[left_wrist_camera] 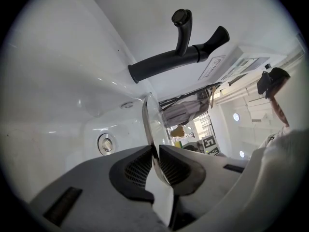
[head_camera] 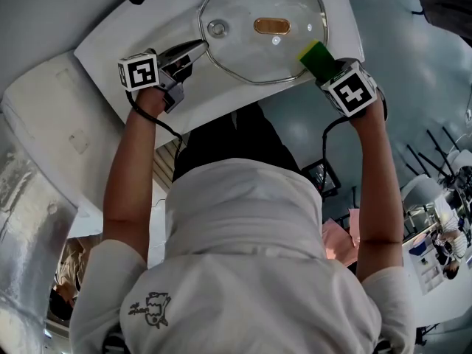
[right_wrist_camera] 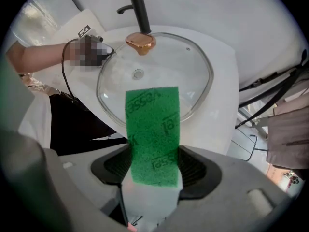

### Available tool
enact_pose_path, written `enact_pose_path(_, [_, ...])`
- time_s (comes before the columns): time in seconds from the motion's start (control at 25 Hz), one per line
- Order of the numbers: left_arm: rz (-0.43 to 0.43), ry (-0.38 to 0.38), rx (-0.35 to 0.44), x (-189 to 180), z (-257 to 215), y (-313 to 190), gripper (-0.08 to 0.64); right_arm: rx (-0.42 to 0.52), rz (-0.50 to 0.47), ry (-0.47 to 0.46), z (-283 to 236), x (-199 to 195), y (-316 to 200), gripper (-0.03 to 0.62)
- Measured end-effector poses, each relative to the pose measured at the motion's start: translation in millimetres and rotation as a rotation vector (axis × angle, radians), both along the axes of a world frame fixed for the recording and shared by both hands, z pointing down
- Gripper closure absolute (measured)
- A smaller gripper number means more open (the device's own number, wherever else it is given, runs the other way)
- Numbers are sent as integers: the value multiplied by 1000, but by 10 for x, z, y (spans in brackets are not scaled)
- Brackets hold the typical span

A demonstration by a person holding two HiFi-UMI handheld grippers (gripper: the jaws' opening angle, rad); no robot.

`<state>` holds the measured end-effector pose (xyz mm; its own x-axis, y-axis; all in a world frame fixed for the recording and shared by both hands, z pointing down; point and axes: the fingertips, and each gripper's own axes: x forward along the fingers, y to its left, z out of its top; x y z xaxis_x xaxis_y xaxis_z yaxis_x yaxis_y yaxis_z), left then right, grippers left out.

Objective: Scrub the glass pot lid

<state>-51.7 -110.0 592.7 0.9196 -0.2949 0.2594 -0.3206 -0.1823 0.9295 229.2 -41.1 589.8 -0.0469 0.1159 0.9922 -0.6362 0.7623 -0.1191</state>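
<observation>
A: Glass pot lid, where's it sitting exactly?

B: Lying over the white sink with its copper-coloured knob facing up. The black faucet is at the far side. You can see the drain right through the glass.

A: And the left hand-held gripper?

B: It's clamped onto the lid's metal rim on the left side, pads pinching it from both faces, jaws only a sliver apart. In the left gripper view the rim runs edge-on straight between them.

A: ok, and the right one?

B: The right hand-held gripper points down and is squeezed onto a sponge. The green scouring face is toward its own camera, and yellow shows on the side in the head view. The sponge pokes out well past the jaws and sits over the lid's near right edge. Can't tell if it's actually touching the glass tbh.
</observation>
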Motion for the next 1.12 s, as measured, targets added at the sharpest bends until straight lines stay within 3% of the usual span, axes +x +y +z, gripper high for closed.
enact_pose_path(0.28, [20,-25,7,20,7,20,506,98,-8,-62,-294,-172,-318,296])
enact_pose_path(0.56, [17,-40,17,2,-5,16,506,238,-170,-112,-822,-787,-1342,296])
enact_pose_path(0.8, [1,-33,21,-23,-18,-7,506,197,-453,-166,-827,-1878,-1745,296])
enact_pose_path(0.96, [-18,-36,16,-42,-16,-17,506,98,-678,-148,-517,-2389,-1545,296])
enact_pose_path(1.12, [-28,-42,15,-61,-25,-26,508,16,-896,-122,-261,-2645,-1284,296])
